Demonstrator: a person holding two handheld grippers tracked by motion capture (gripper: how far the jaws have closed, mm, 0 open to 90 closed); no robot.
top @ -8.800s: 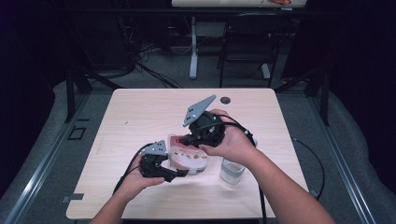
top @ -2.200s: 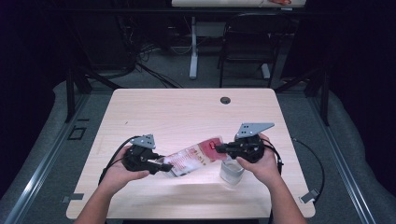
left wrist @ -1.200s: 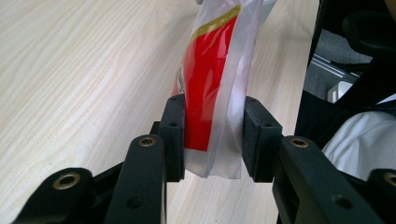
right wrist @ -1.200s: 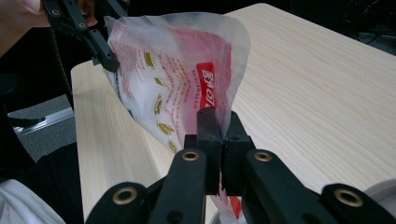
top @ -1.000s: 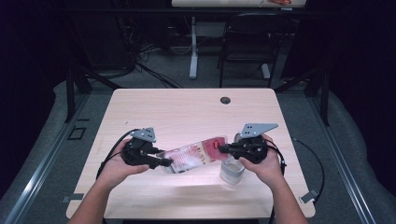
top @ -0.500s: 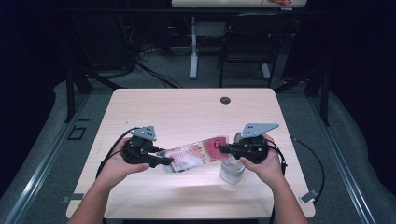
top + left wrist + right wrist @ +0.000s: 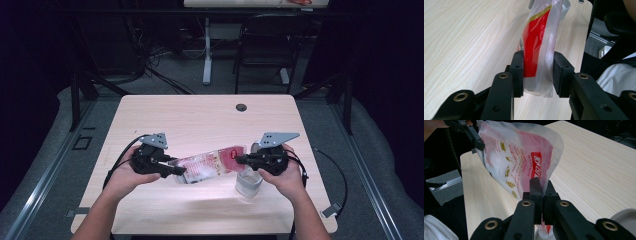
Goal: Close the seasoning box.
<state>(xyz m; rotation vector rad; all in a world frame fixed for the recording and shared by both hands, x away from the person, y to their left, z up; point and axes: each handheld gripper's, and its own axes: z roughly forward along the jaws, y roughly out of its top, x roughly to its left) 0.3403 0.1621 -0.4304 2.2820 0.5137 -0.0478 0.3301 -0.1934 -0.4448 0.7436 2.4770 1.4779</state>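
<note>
Spanning the gap between both tongs, a clear plastic bag [image 7: 212, 165] with red print hangs just above the pale wooden surface [image 7: 200, 120] in the high view. The left tongs [image 7: 176, 170] grip its near-left end and the right tongs [image 7: 240, 160] its right end, each held in one hand. A clear cup [image 7: 248, 183] stands on the surface just below the right tongs, near the front edge. A dark round grommet [image 7: 241, 107] sits near the far edge.

Left gripper view: the left tongs [image 7: 538, 75] are clamped on the bag [image 7: 541, 37], whose bottom edge passes between the two black pads; the bag rises away above the wood grain.

Right gripper view: the right tongs [image 7: 541, 195] are pressed together on a pinched corner of the bag [image 7: 519, 162], which fans out wide toward the left tongs [image 7: 477, 142] at the far end. The cup's white rim [image 7: 624, 216] shows at lower right.
</note>
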